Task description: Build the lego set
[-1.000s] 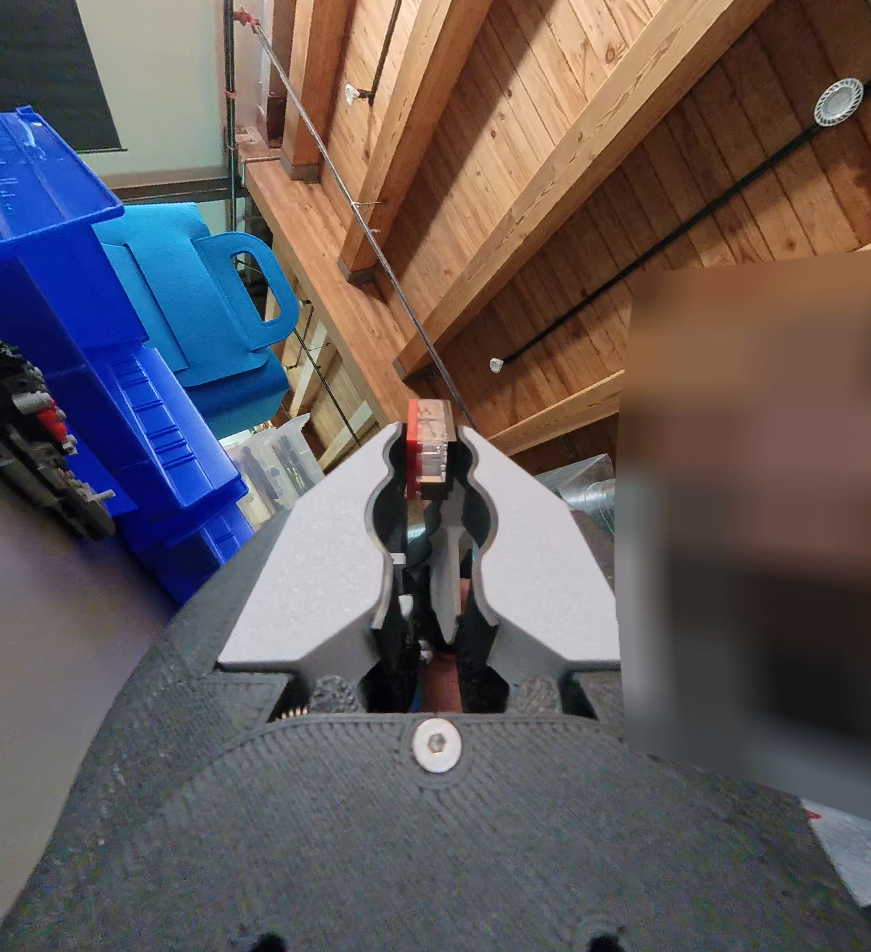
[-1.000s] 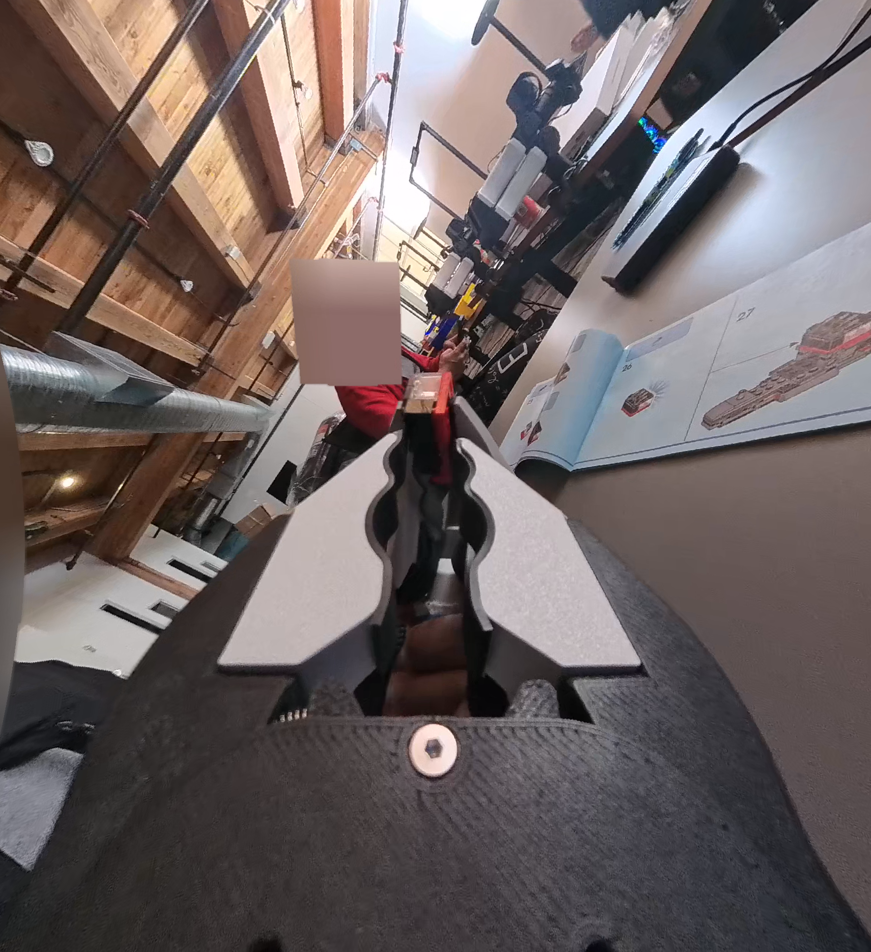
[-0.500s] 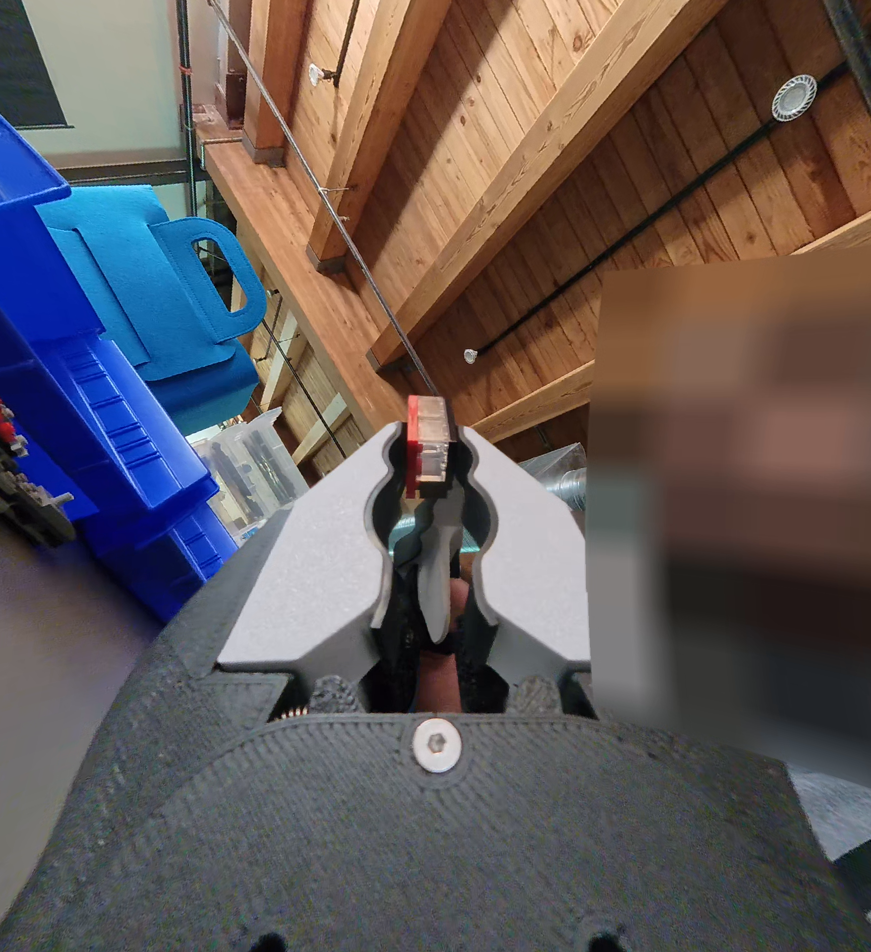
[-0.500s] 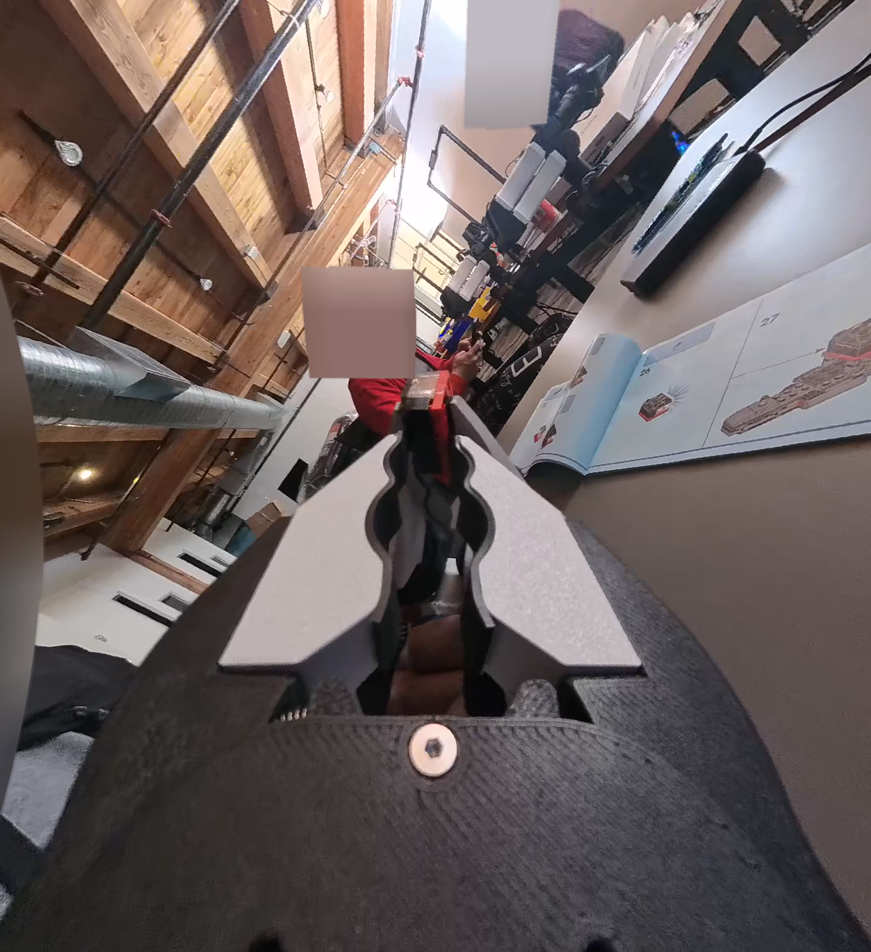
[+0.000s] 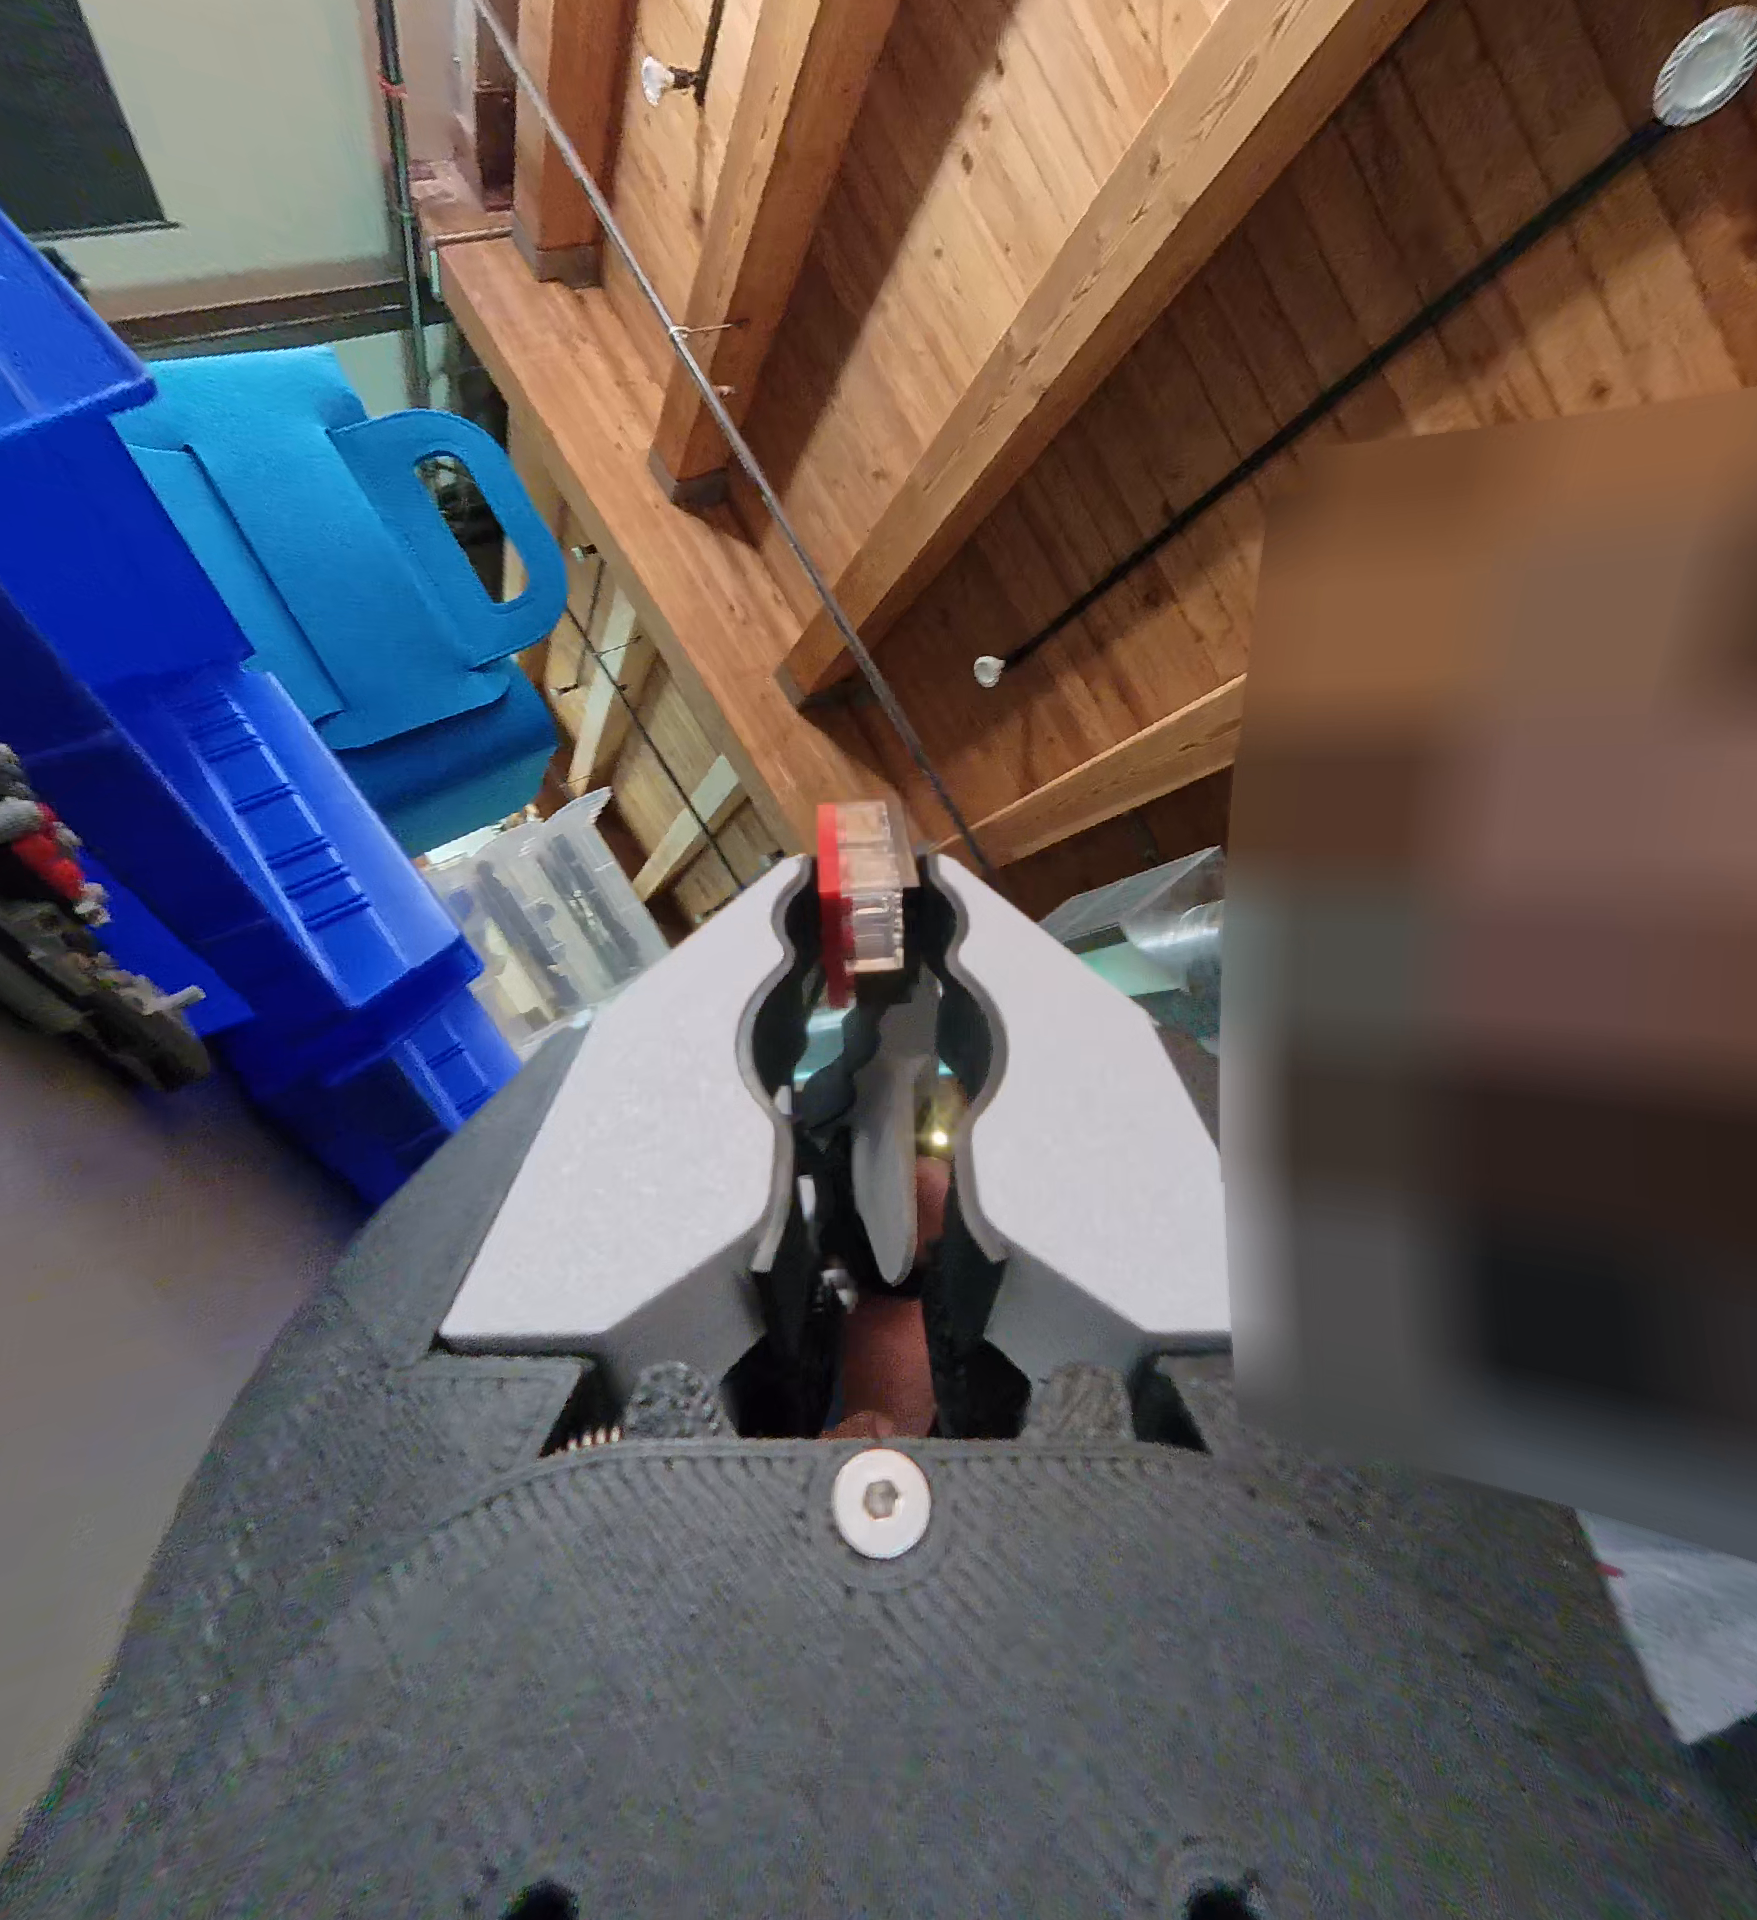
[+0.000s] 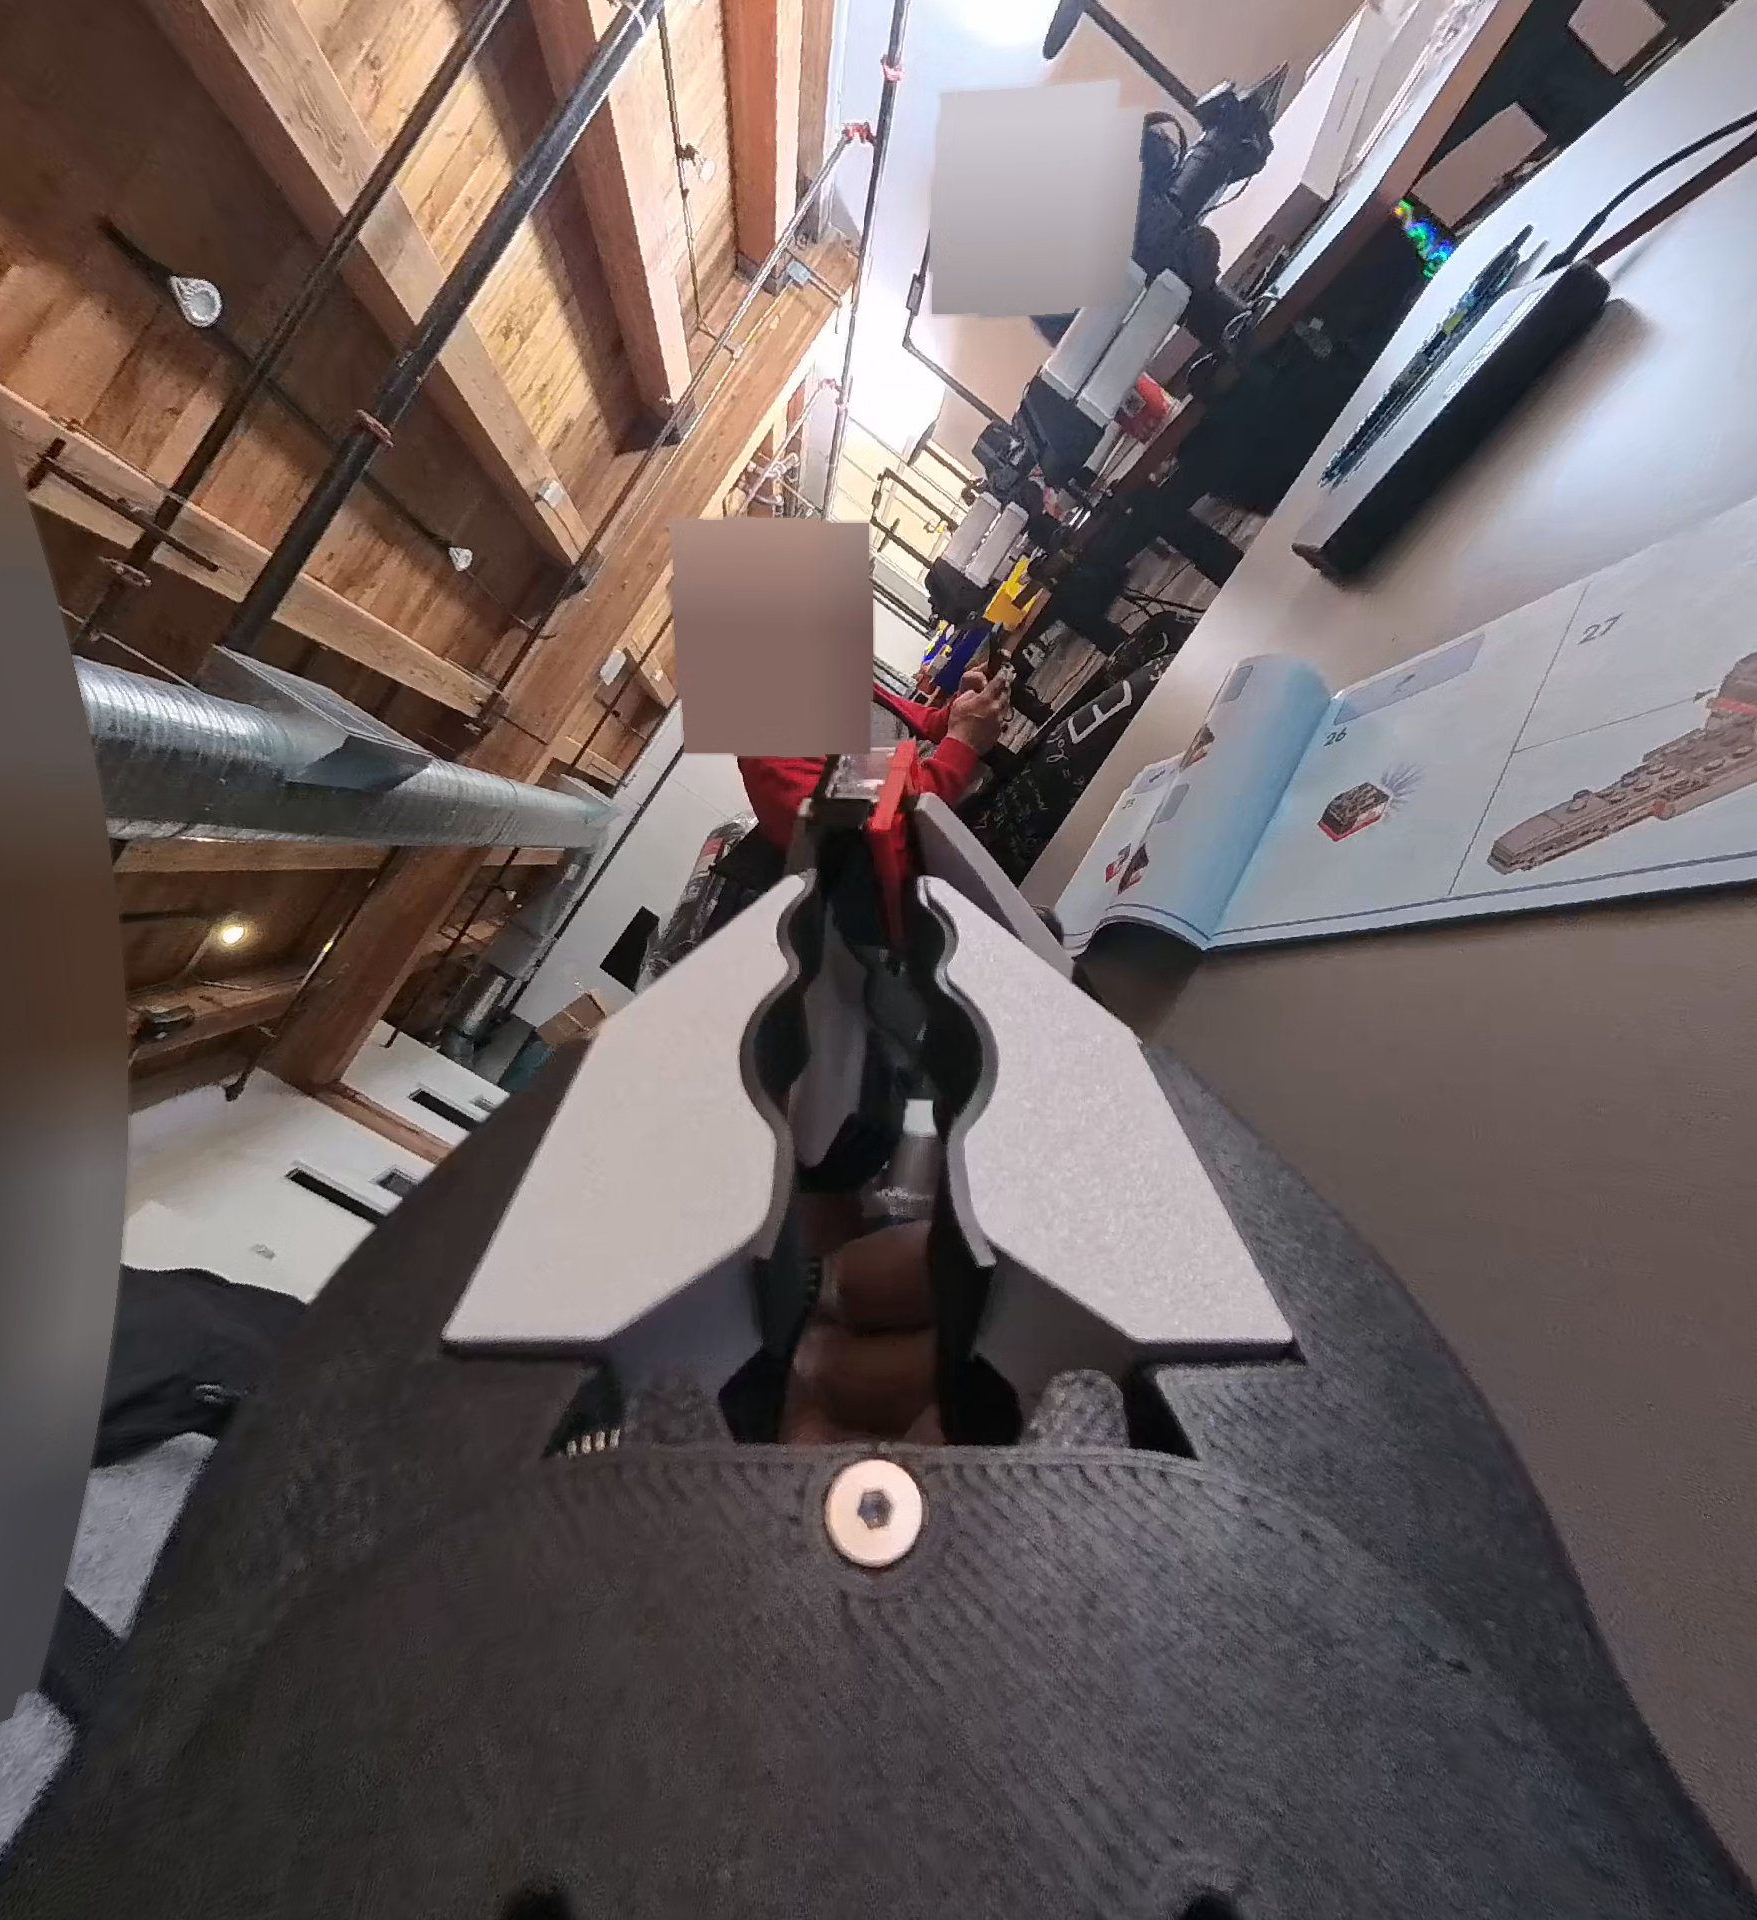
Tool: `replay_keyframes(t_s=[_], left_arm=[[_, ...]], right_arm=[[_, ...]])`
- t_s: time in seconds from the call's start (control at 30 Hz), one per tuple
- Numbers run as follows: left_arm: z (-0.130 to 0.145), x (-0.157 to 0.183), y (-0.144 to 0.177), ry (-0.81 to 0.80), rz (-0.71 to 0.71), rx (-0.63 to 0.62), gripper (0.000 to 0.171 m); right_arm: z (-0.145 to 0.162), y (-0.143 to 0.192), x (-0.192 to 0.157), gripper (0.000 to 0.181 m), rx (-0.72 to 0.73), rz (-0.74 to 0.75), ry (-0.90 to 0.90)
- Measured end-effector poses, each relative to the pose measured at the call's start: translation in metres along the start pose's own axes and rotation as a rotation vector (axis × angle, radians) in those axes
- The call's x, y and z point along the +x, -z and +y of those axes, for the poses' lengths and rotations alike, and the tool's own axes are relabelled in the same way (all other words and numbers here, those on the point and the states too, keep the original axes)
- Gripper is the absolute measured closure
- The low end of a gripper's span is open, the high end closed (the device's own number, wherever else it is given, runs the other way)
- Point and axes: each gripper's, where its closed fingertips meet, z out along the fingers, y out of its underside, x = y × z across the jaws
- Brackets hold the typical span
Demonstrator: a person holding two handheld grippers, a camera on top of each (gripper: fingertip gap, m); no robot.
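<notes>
My left gripper (image 5: 866, 868) is raised off the table and shut on a small Lego piece (image 5: 858, 899), a red plate with clear bricks on it. My right gripper (image 6: 863, 816) meets it tip to tip and is shut on the same red and clear piece (image 6: 869, 784). Each gripper's grey finger shows through the other's gap. The dark, partly built Lego model (image 5: 22, 914) lies on the table at the far left of the left wrist view. The open instruction booklet (image 6: 1476, 790) lies on the table at the right of the right wrist view.
Stacked blue bins (image 5: 178, 675) and a blue foam case (image 5: 354, 561) stand behind the model. A black box with a cable (image 6: 1456, 416) lies beyond the booklet. A person in a red top (image 6: 915, 758) sits far off. Wooden ceiling beams fill the background.
Both grippers stayed shut on the piece and joined. The pair tilted and shifted slightly, so the bins, model and booklet slid in the views.
</notes>
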Motion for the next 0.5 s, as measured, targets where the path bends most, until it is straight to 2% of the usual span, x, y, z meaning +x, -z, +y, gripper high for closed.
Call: replay_keyframes(t_s=[0.03, 0.2, 0.5], left_arm=[[0.0002, -0.0015, 0.0003, -0.018, -0.018, -0.008, 0.152], [0.0015, -0.0045, 0.0003, -0.090, -0.076, -0.045, 0.151], [0.0027, -0.0011, -0.0005, -0.154, -0.097, -0.098, 0.144]], right_arm=[[0.0000, 0.0004, 0.0012, 0.165, 0.000, 0.002, -0.001], [-0.0006, 0.0021, 0.0037, 0.165, 0.004, -0.007, -0.015], [-0.0043, 0.0039, 0.0035, 0.165, 0.016, -0.046, -0.055]])
